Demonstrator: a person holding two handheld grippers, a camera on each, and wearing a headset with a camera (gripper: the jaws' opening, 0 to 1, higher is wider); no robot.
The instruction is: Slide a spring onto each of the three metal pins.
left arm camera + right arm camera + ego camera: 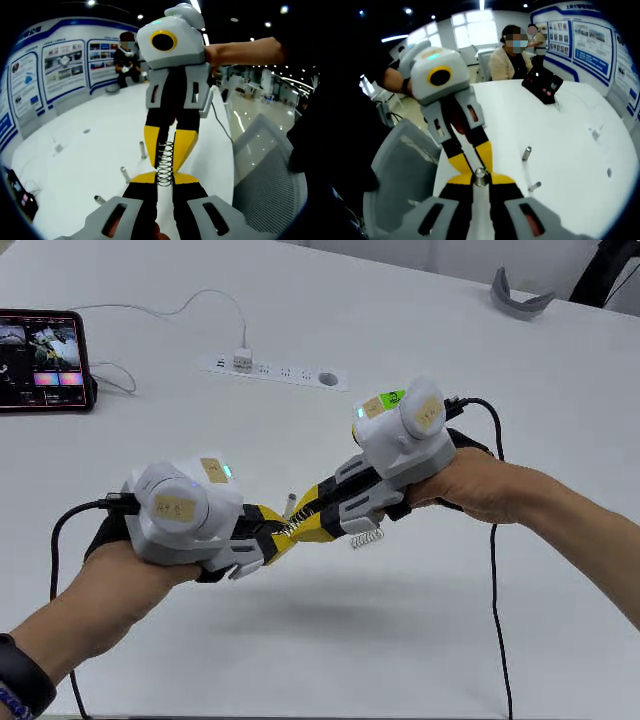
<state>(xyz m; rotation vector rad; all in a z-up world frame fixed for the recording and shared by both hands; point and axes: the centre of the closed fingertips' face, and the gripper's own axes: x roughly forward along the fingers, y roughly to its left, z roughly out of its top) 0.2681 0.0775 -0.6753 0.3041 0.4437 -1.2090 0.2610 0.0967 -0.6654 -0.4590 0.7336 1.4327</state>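
Head view has both grippers raised over the white table (400, 630), tips meeting. Left gripper (159, 181) is clamped on one end of a spring (165, 159), while right gripper (480, 180) has its jaws drawn in around the other end. Three pins (142, 149) sit on the table beyond, and a second spring (367, 537) lies under the right gripper

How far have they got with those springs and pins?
No pin looks finished: the loose pins are bare and a spare spring lies unused. In hand: the left gripper holds a spring against a pin pinched in the right gripper. Left: seat this spring, then do the other pins.
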